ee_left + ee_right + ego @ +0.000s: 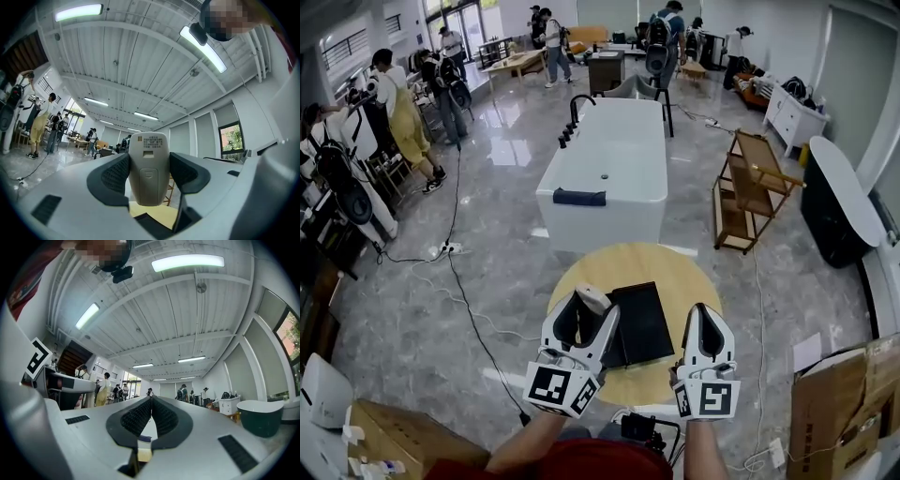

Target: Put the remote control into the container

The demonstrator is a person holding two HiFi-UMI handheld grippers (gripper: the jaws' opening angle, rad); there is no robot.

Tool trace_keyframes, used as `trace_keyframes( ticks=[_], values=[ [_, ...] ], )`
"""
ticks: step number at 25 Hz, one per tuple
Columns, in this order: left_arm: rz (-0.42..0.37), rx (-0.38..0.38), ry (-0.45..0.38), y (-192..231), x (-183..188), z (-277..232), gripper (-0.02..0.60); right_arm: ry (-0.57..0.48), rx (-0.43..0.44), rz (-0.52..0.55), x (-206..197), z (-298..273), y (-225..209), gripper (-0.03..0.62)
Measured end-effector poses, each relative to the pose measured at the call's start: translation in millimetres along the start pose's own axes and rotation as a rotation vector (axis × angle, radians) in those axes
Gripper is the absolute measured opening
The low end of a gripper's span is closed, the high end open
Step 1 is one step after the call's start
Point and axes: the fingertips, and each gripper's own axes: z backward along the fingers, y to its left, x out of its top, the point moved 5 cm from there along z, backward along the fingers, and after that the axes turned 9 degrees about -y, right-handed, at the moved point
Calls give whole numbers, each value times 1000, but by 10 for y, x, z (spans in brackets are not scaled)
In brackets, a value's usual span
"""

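Left gripper [584, 317] grips the remote control [148, 173] upright over the tabletop [675, 272], beside the black container [645, 323]. Right gripper [151, 417] is closed and empty. Pickup is judged complete; placement remains outstanding.

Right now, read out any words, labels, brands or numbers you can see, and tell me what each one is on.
No text here can be read.
Label on the back of the remote control, held in the left tongs: printed lines, too small and blurred to read.
Left cube and right cube: black-and-white square markers only, no letters or numbers.
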Motion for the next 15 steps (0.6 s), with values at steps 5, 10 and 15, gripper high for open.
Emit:
trace_keyframes(
  ticks=[5,10,15],
  values=[
    [-9,9,6,81,-21,-102,276,7,2,-9,-81,-145,-51,21],
    [-9,4,5,297,-29,-195,276,19,1,-2,-167,-354,33,21],
    [3,-16,23,472,-98,-311,276,38,-11,18,-232,-478,93,21]
  ],
)
